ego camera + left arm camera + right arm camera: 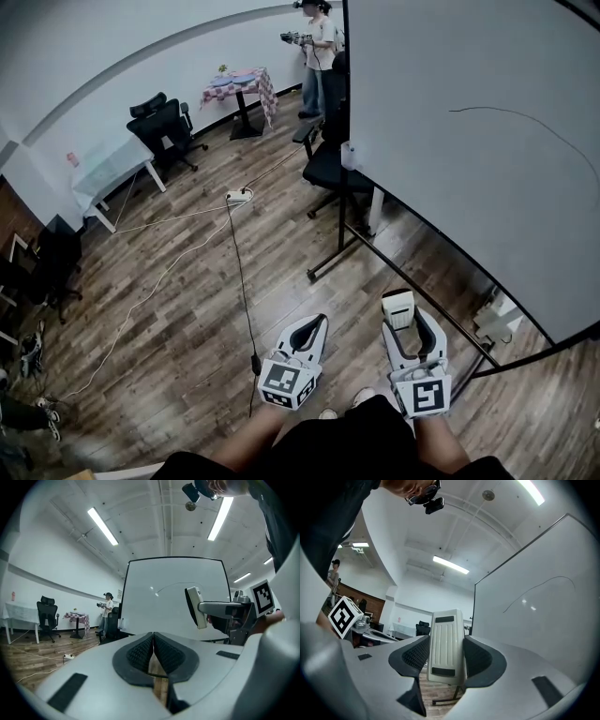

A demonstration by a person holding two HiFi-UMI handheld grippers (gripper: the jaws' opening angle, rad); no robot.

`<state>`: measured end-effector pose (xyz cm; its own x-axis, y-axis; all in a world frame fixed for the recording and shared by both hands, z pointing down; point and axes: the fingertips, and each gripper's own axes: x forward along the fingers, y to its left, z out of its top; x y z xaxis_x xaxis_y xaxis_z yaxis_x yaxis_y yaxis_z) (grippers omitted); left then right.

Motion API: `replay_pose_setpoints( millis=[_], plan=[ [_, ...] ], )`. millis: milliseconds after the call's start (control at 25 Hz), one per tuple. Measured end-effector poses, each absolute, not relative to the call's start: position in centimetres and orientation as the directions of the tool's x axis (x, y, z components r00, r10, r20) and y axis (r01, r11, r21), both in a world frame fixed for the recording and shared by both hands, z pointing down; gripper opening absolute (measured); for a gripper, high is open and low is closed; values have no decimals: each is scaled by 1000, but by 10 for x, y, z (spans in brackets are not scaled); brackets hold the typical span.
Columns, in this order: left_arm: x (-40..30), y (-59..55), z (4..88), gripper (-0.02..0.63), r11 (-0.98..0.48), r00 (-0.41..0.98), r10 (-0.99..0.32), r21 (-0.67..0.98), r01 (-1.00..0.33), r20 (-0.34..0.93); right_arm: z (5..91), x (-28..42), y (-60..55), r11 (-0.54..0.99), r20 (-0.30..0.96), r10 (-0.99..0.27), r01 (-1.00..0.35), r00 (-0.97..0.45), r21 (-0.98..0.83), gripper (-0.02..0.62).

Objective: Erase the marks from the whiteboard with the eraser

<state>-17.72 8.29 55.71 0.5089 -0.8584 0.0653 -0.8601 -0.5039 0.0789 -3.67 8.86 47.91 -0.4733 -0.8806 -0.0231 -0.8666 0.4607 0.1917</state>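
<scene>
Eraser clamped in the right gripper — left gripper closed, empty — curved mark near the whiteboard top edge not yet wiped.

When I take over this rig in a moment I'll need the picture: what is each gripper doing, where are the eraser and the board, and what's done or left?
Left gripper: fingers together, holding nothing, low beside the right one.
Right gripper: shut on the cream ribbed plastic eraser, held upright, clear of the board.
Large white whiteboard on a black stand: to the right, with one thin dark curved line on it.
Done: eraser is in the grip.
Left: bring it to the board and wipe off the line.
</scene>
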Motion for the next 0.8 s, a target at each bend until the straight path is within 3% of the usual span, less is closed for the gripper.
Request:
replay_pose_setpoints(
  millis=[440, 800],
  plan=[
    [-172, -18, 564, 21, -519, 526, -847, 90, -850, 79, 468, -25, -9, 447, -58, -882, -869, -468, 211, 253],
    [-125, -123, 536, 21, -569, 572, -820, 63, -820, 36, 457, 18, -107, 386, -82, -907, -894, -413, 230, 253]
  ],
)
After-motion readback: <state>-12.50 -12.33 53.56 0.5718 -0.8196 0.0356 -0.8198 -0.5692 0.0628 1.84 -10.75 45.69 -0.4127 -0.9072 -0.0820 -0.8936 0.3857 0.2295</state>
